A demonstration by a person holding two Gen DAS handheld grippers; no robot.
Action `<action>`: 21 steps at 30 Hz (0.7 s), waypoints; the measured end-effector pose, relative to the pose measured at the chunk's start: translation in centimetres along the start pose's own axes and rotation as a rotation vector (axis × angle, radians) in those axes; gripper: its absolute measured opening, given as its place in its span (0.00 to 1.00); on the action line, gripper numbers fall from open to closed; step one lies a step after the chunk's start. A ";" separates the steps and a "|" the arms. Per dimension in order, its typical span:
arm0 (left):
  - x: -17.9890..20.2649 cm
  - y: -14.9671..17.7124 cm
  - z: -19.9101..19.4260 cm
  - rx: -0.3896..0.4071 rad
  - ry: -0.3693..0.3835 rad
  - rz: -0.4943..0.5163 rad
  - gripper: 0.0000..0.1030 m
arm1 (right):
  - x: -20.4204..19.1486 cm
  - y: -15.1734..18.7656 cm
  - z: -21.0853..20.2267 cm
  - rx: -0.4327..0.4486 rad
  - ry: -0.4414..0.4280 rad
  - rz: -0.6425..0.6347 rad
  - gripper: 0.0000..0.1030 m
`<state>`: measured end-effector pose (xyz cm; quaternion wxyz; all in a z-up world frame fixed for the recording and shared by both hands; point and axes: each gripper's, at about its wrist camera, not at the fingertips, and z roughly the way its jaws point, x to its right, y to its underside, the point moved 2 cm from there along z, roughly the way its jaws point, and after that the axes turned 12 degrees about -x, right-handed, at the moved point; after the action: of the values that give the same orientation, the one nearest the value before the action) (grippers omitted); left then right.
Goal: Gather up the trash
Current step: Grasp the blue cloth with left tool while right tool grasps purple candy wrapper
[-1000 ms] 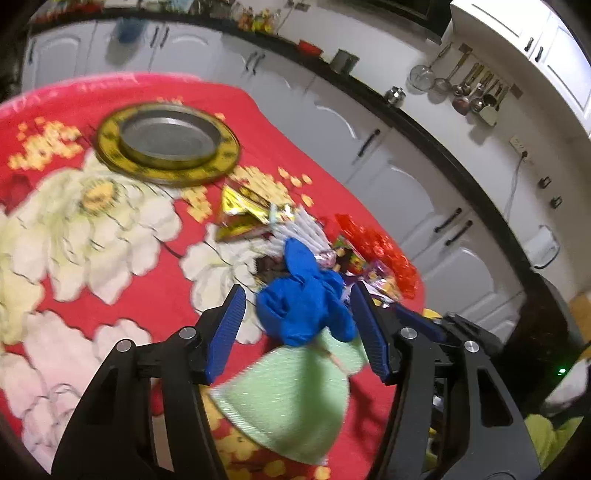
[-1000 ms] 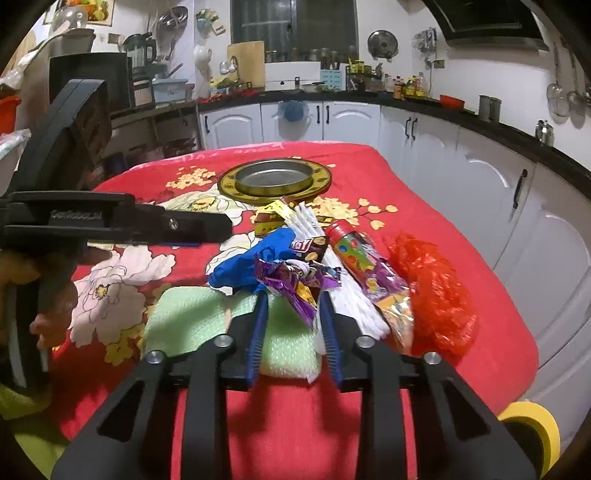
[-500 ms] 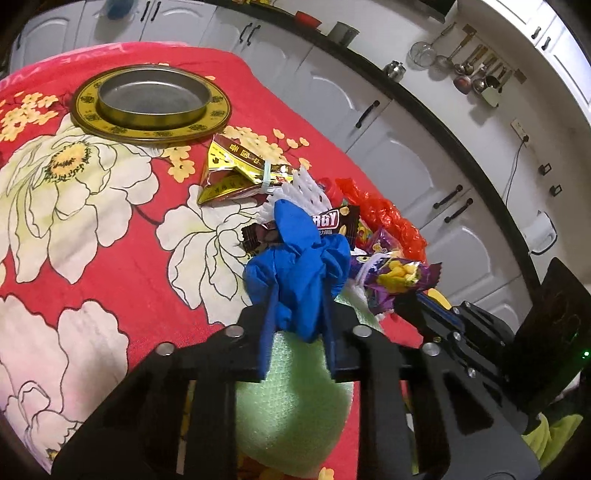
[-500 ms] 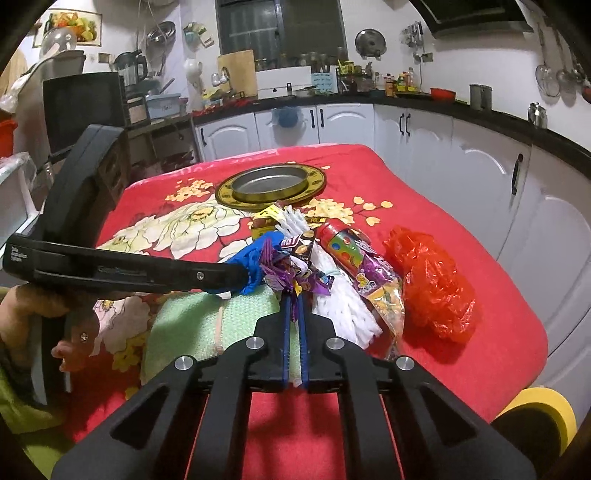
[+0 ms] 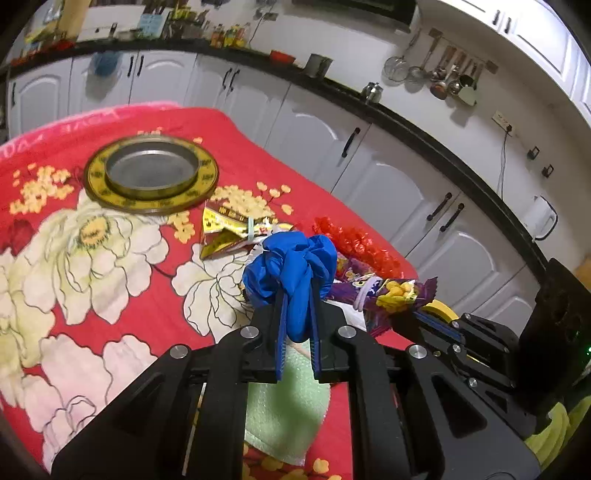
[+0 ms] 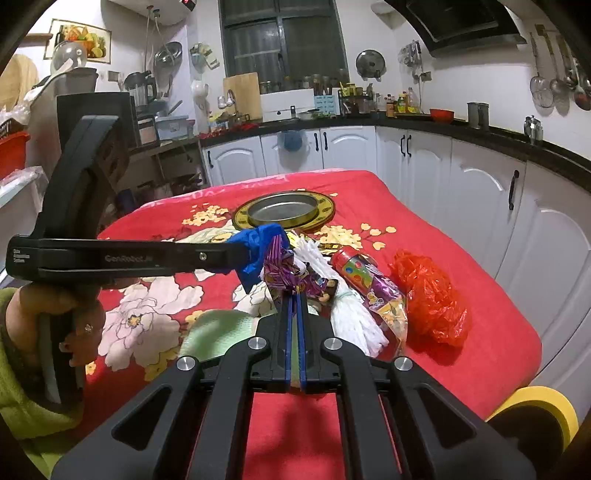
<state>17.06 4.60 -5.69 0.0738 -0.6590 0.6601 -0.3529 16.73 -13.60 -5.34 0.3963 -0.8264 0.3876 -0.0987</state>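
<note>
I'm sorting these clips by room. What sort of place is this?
A home kitchen, most likely: white cabinets under a dark countertop, ladles and strainers hanging on the wall, and a range hood overhead.

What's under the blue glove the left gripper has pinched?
Below the blue glove, held in the left gripper, lies a green foam sheet on the red floral cloth. The gripper's body covers much of the sheet.

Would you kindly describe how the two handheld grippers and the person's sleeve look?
Both grippers, left and right, are matte black plastic with silver screws and blue ribbed pads lining the jaws. The left one's side bears faint lettering. The hand holding it wears a yellow-green fuzzy sleeve.
</note>
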 end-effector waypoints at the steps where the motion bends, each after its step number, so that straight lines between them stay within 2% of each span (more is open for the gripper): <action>1: 0.2 0.0 -0.5 0.012 -0.006 0.010 0.05 | -0.1 0.1 -0.3 0.005 -0.002 0.003 0.03; 8: 1.0 -0.2 -2.3 0.068 -0.026 0.042 0.05 | 0.1 0.3 -2.0 0.036 0.013 0.023 0.03; 21: 3.1 0.4 -3.0 0.094 -0.015 0.093 0.05 | 2.6 1.5 -5.5 0.085 0.083 0.104 0.03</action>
<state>14.67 2.76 -2.53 0.1258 -0.6259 0.6723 -0.3746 15.08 -19.25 -3.12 0.4193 -0.7827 0.4415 -0.1287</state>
